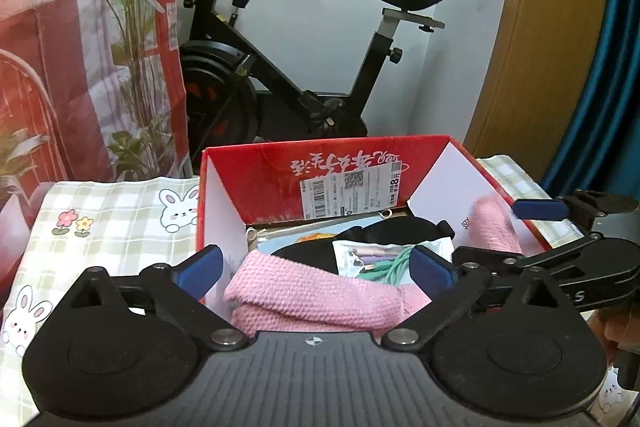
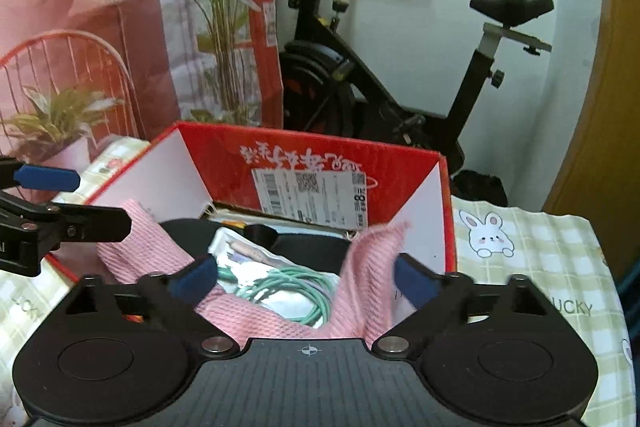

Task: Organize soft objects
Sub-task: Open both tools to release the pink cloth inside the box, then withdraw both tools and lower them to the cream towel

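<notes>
Both grippers, left (image 1: 316,267) and right (image 2: 306,277), gape empty; towel (image 1: 312,297) humps over box (image 1: 320,163) contents and may slump out

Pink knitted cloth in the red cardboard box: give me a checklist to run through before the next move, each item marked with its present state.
1. Left gripper jaws open, nothing pinched: ok.
2. Right gripper jaws open, off the cloth: ok.
3. Pink knitted cloth fully inside the red cardboard box: not ok, one end drapes over the side wall.
4. Green coiled cable clear of the cloth: cannot tell.
5. Box squarely on the checked rabbit-print tablecloth: ok.
</notes>
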Demonstrator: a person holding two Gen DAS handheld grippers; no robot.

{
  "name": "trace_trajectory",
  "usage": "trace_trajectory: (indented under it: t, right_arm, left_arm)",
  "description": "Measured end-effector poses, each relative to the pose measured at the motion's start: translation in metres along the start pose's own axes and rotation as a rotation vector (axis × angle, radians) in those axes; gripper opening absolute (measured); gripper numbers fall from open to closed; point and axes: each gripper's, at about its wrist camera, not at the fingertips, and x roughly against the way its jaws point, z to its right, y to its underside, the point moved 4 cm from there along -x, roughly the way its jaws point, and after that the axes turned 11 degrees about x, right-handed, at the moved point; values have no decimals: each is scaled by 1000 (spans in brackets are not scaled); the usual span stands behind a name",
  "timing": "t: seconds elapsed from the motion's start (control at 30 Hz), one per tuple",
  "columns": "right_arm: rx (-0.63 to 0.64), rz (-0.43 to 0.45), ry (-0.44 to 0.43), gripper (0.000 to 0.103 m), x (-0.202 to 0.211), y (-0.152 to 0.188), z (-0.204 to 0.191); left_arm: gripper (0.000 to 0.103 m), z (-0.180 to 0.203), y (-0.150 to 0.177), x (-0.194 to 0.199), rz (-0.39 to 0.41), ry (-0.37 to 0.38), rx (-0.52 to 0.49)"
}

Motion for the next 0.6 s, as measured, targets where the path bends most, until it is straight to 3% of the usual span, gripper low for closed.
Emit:
trace_trajectory:
  t: [0.3,0.6]
  right_arm:
    - [-61,51,15,103,38,11,-4]
    - [-96,136,12,103,82,31,-21]
  left_arm:
    - [103,-8,11,45,67,-20,29]
    - [103,-12,48,82,93,-33,21]
